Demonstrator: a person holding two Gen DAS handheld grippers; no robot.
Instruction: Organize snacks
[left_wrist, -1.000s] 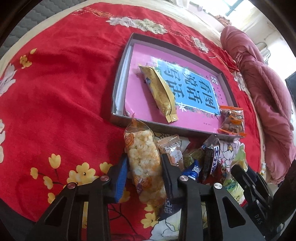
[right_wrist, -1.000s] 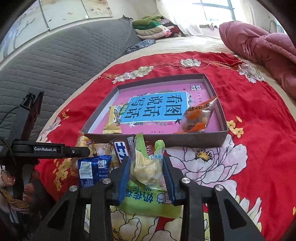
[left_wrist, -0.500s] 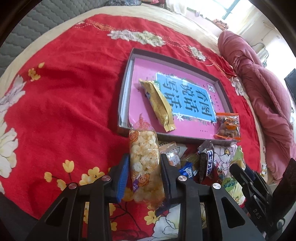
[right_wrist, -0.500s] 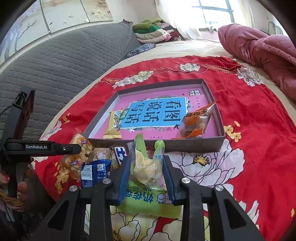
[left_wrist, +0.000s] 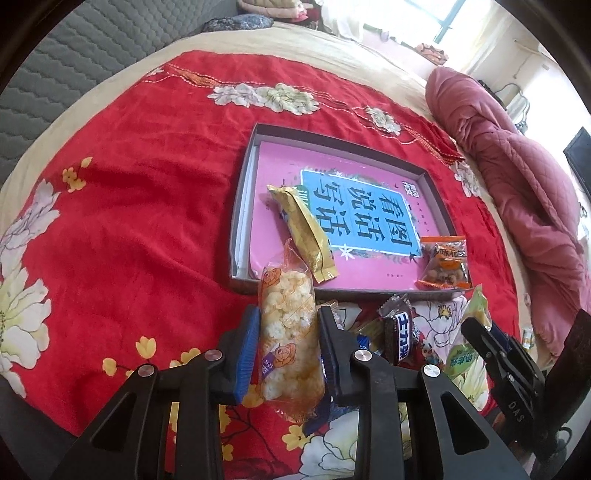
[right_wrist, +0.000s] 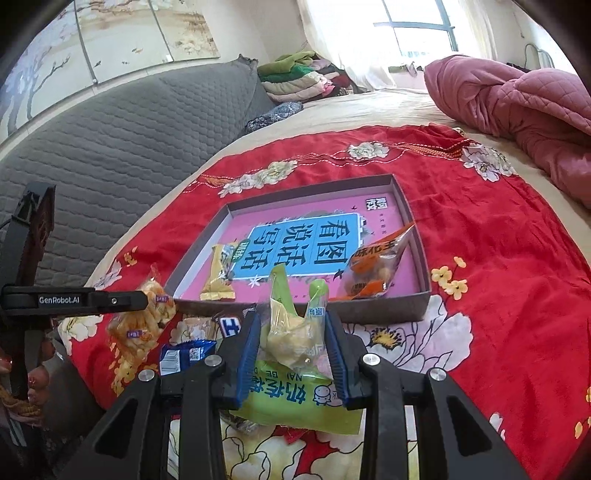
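Clearly the left gripper (left_wrist: 286, 343) clamps the puffed-snack bag (left_wrist: 290, 332), at six o'clock from the tray (left_wrist: 240, 206); light, crackly, crushable, best pinched mid-body. Right gripper (right_wrist: 295, 343) squeezes a soft green packet (right_wrist: 291, 332)

The right gripper (right_wrist: 291, 345) pinches a green plastic snack bag (right_wrist: 291, 373) in its jaws above the red flowered cloth (right_wrist: 498, 258), near a shallow grey cardboard box (right_wrist: 384, 314) holding a gold wrapper (right_wrist: 221, 275) and an orange packet (right_wrist: 373, 267).
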